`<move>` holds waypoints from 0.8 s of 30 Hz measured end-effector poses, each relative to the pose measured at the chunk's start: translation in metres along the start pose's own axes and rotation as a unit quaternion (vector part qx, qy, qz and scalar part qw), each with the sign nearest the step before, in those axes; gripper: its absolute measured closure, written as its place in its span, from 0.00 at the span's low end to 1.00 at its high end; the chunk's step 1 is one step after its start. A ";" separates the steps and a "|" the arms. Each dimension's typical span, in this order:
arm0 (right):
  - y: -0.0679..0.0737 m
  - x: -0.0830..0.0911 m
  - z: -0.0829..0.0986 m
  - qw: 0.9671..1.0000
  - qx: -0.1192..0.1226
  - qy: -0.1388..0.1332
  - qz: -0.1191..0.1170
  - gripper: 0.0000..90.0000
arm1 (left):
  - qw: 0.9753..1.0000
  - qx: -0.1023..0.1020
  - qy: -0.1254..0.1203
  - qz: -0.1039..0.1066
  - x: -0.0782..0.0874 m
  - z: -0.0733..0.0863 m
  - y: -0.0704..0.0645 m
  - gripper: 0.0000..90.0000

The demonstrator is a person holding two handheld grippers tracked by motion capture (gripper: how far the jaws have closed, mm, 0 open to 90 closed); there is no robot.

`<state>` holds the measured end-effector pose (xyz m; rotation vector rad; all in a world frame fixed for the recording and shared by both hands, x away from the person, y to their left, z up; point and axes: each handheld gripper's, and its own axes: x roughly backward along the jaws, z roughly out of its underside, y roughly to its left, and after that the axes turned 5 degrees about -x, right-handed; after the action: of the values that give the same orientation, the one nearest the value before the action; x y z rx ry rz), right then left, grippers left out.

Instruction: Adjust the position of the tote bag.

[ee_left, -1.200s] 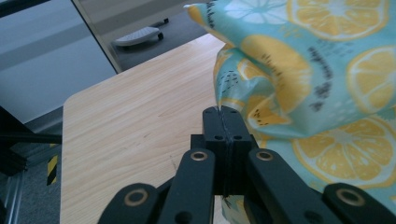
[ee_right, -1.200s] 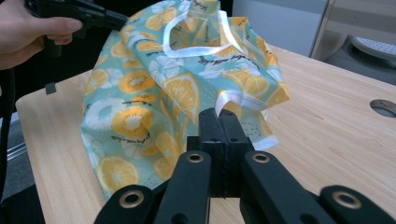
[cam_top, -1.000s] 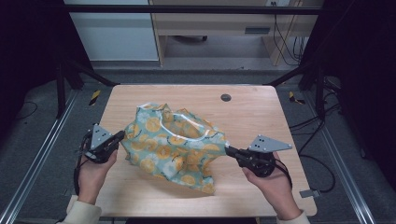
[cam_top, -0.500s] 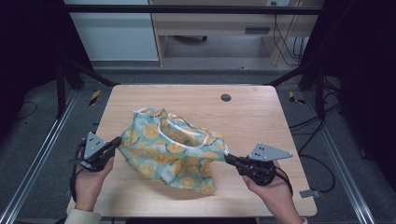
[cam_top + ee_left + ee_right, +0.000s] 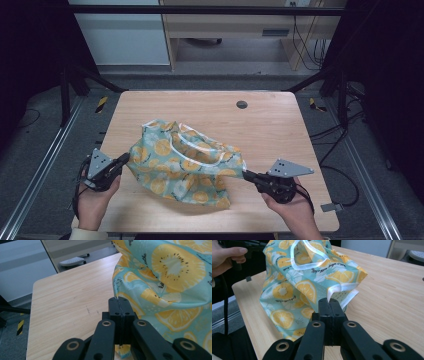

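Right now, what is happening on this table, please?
A person holds a two-jaw gripper in each hand and works on a turquoise fabric bag printed with citrus slices. The left gripper is shut on one edge of the bag, and the right gripper is shut on its white-trimmed edge on the opposite side. The bag is stretched between them, partly lifted above the wooden table, its lower part hanging down toward the front edge.
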<state>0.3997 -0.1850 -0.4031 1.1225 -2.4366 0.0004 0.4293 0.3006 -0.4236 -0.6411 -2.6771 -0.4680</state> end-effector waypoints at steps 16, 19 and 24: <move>-0.010 -0.005 0.024 1.000 -0.027 0.005 -0.002 1.00 | 0.999 -0.025 0.027 0.012 0.001 0.010 -0.014 1.00; -0.012 -0.007 0.027 1.000 -0.029 0.009 -0.002 1.00 | 0.999 -0.034 0.036 0.011 -0.001 0.010 -0.017 1.00; -0.016 -0.010 0.035 0.999 -0.041 0.021 -0.002 1.00 | 0.997 -0.044 0.062 0.028 -0.006 0.014 -0.019 1.00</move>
<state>0.4029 -0.1948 -0.4420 1.0816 -2.3744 -0.0744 0.4218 0.2876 -0.4432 -0.6873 -2.5273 -0.5922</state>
